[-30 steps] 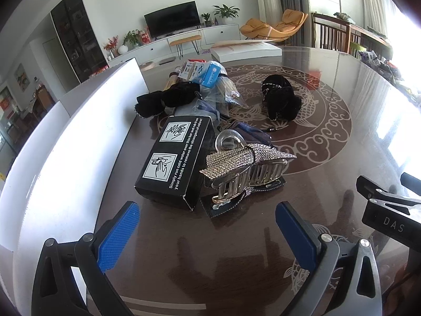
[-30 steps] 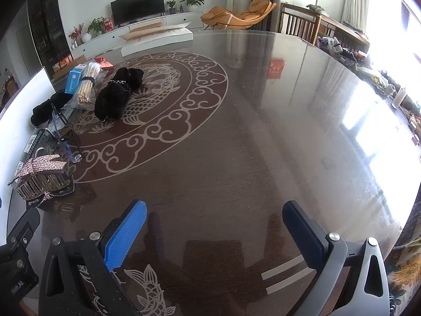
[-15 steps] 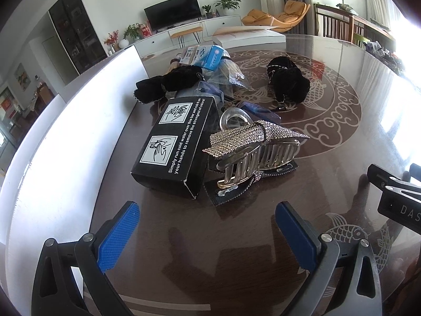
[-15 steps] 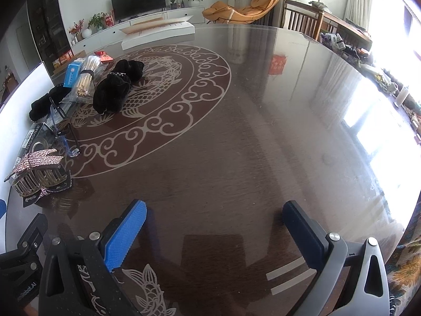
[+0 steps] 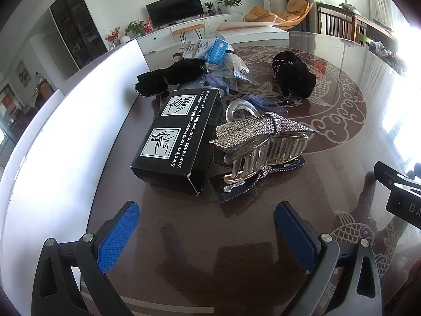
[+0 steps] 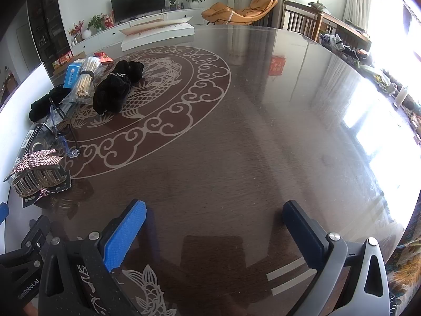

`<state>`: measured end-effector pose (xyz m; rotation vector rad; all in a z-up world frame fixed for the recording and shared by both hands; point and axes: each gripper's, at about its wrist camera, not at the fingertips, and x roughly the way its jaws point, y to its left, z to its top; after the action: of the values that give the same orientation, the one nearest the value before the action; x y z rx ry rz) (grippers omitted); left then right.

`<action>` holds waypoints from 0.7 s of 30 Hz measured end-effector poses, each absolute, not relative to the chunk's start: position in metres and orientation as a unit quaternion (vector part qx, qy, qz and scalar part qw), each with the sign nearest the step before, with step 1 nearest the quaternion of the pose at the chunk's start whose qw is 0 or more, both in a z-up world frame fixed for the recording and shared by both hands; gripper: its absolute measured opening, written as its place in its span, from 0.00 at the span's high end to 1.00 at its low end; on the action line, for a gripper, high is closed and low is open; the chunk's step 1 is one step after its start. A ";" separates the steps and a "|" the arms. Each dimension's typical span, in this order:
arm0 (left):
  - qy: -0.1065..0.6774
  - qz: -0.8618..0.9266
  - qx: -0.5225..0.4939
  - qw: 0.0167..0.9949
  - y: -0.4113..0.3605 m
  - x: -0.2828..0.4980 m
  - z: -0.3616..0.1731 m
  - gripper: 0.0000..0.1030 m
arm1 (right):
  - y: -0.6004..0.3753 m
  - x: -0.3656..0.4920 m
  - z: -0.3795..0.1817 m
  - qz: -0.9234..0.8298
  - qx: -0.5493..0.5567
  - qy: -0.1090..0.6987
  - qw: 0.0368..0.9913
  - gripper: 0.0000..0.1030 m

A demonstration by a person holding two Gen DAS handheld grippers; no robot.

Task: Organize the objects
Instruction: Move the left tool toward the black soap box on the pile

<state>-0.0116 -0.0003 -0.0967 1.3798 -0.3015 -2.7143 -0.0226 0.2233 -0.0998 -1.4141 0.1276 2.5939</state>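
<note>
A rhinestone hair claw clip lies on a dark card on the brown table, right of a black printed box. My left gripper is open just short of both, with nothing between its blue pads. Behind them lie a black cloth piece, a blue-and-white packet, plastic bags and a black fuzzy bundle. My right gripper is open over bare table, with the claw clip, blue-framed glasses and black bundle far to its left.
A white board or box wall runs along the table's left side. The round table has a pale dragon-and-cloud inlay. The other gripper's body shows at the right edge. Chairs and a TV stand lie beyond the table.
My left gripper has moved forward, so the box and claw clip appear closer. The right gripper has drifted slightly forward. Both stay open.
</note>
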 end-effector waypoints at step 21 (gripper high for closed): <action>-0.017 -0.881 0.473 0.013 -0.018 -0.019 -0.104 0.00 | 0.223 -0.022 -0.100 0.874 -0.476 0.042 0.092 0.00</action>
<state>-0.0188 -0.0183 -0.1037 1.4730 -0.0534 -2.7448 -0.0223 0.2230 -0.1003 -1.4125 0.1260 2.5946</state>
